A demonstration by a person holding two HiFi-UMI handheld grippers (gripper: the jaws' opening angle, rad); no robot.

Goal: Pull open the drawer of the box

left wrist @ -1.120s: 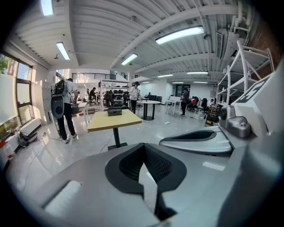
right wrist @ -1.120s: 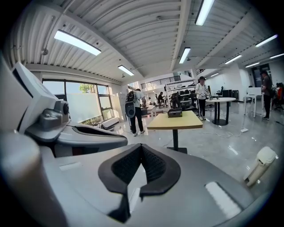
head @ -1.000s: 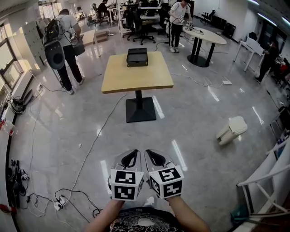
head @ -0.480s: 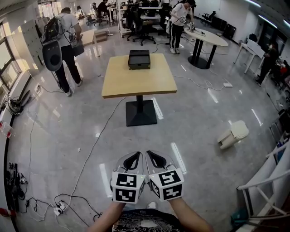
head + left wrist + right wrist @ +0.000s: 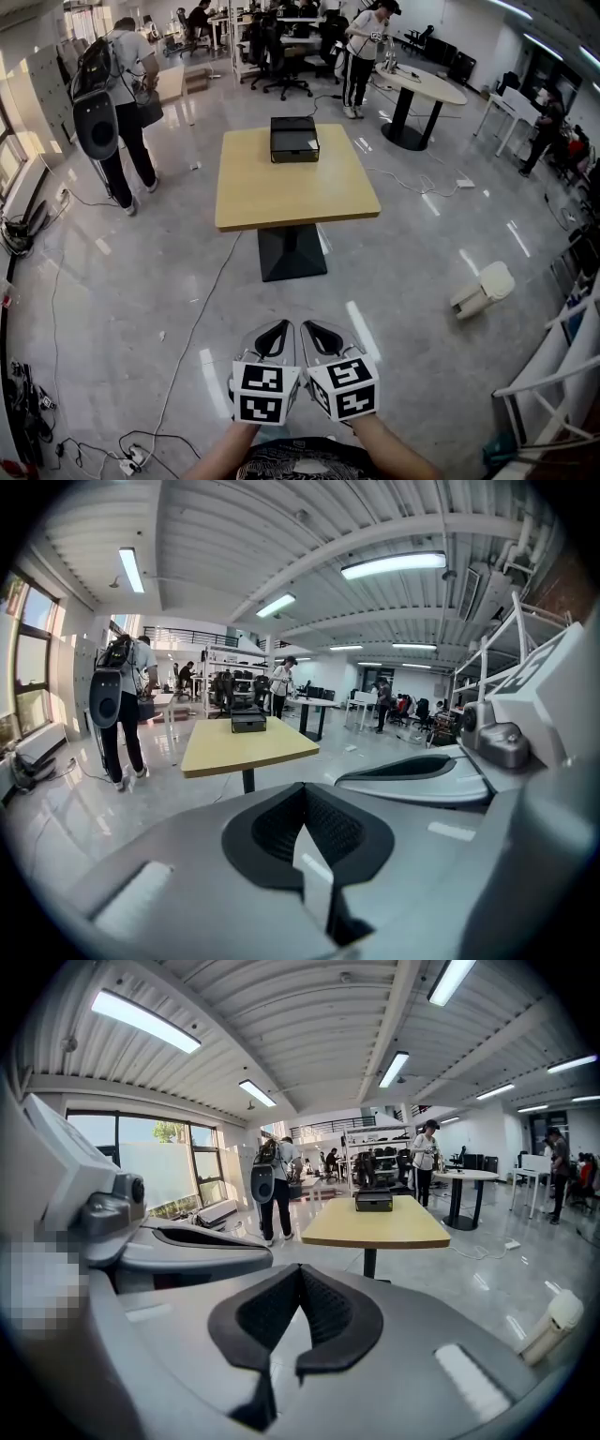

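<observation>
Box (image 5: 294,138): far end of the table (image 5: 281,197), well apart from me; drawer front too small to read, probably closed. My left gripper (image 5: 273,337) and right gripper (image 5: 323,336): side by side above the floor, each with jaws pressed together on nothing; forearms cut off below. Cable (image 5: 194,319) trails across the floor between. Person with backpack (image 5: 117,94) left of table; toppled white bin (image 5: 483,289) right

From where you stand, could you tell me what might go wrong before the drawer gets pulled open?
A cable trails between you and the table, so it could catch a foot on the approach. The box sits at the table's far edge, so it may need a long reach or a walk round. The left gripper and right gripper are both shut and must open first.
</observation>
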